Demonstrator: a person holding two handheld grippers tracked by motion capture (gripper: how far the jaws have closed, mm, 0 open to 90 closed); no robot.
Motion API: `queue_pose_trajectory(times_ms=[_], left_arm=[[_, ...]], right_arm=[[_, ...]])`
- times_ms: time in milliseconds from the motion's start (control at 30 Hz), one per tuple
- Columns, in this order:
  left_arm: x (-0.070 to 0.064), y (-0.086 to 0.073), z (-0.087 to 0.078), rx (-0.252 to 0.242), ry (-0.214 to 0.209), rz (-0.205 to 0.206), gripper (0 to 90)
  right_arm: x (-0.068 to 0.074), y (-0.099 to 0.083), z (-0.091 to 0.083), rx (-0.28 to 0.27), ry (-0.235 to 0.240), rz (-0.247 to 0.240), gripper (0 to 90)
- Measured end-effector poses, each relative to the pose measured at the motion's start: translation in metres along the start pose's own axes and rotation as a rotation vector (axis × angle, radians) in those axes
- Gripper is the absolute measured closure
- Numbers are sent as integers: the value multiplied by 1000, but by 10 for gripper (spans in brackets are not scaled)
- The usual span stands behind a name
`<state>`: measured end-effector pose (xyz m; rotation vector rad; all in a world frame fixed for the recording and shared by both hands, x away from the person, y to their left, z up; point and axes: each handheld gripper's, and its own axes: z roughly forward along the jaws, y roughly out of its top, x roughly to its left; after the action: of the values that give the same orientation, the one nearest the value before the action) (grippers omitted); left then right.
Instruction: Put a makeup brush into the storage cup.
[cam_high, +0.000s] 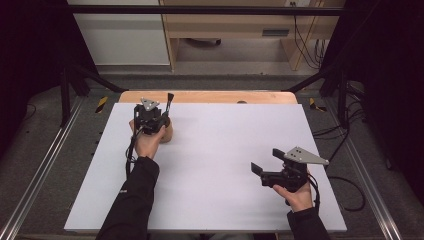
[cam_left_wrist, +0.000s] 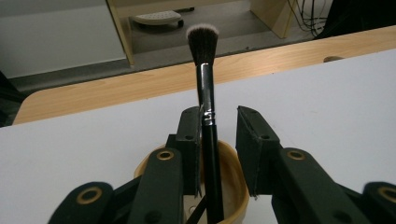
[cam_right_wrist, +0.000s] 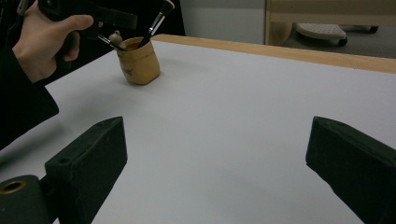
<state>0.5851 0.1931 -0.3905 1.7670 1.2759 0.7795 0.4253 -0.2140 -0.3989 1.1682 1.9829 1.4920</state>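
A: Starting at the left, what is the left gripper (cam_high: 159, 119) doing?

B: It sits over a small tan cup (cam_high: 166, 133) near the far left part of the white table (cam_high: 220, 165). A makeup brush (cam_high: 169, 102) stands in that cup, bristles up, leaning a little.

A: And in the left gripper view?

B: The brush (cam_left_wrist: 208, 116) rises between the two black jaws. Its handle lies against the inner face of the left jaw, while the right jaw stands off from it with a clear gap. So the jaws are parted and not clamped on the brush. The cup (cam_left_wrist: 236, 179) is right below them, its rim showing under the jaws.

A: Anything else in the cup?

B: From the right gripper view, the cup (cam_right_wrist: 138, 61) holds the brush (cam_right_wrist: 159, 21) and a second, shorter stick with a rounded top (cam_right_wrist: 113, 37). The person's left hand (cam_right_wrist: 44, 44) is just beside it, holding the left gripper above the rim.

A: Now the right side?

B: The right gripper (cam_high: 267, 160) is held near the front right of the table, well apart from the cup, jaws spread wide with nothing between them.
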Motion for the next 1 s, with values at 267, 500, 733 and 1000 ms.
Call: queue_pose_trajectory(times_ms=[267,500,733,1000], left_arm=[[-7,1,14,12,3,-13,689],[-5,8,34,21,48,-39,610],[-1,7,47,61,60,-54,663],[3,6,49,83,64,-46,770]], right_arm=[[-1,-1,1,5,-1,-9,59],[-2,-1,1,4,-1,3,59],[-4,-2,1,3,-3,11,60],[-5,-2,1,6,-5,11,60]])
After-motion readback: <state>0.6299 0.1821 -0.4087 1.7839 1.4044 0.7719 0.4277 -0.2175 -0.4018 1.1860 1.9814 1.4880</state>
